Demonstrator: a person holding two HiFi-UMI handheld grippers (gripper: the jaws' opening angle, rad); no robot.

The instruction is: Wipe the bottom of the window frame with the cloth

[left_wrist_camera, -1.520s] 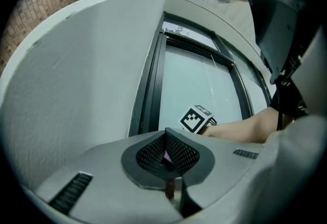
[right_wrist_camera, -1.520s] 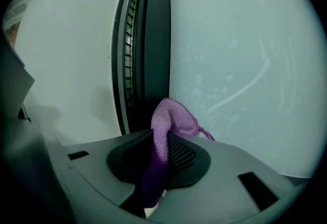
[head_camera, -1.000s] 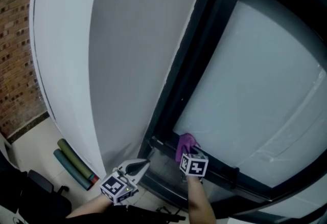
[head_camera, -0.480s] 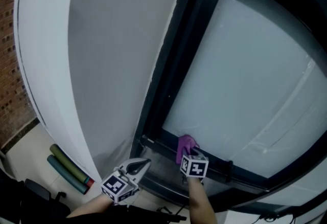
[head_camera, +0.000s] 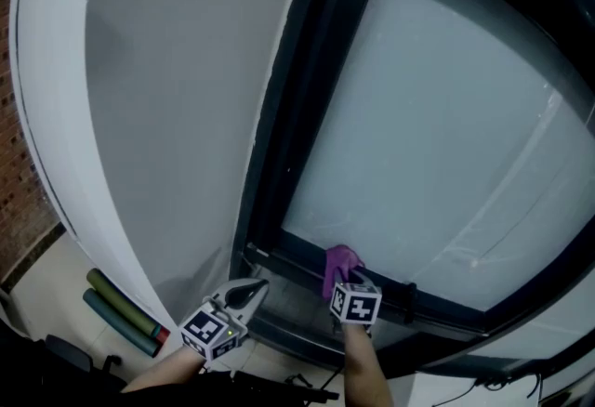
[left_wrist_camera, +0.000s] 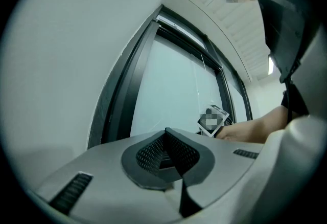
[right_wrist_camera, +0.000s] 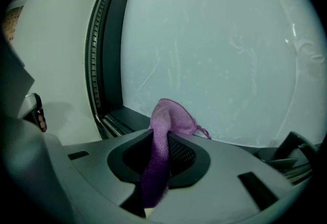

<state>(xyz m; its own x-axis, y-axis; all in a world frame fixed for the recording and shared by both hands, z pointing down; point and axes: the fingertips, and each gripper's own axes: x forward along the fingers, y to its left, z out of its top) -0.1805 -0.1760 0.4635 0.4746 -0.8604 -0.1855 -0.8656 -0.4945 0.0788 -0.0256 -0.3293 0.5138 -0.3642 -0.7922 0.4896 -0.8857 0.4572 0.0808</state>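
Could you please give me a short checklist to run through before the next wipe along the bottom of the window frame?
1. Cloth clamped in right tongs: ok, they are shut on it.
2. Cloth pressed onto the bottom frame rail: cannot tell; it sits at the rail near the left corner.
3. Left tongs out of the way: ok, shut, empty, held off the frame.
4. Rail free to the right: not ok, a dark fitting stands on it.
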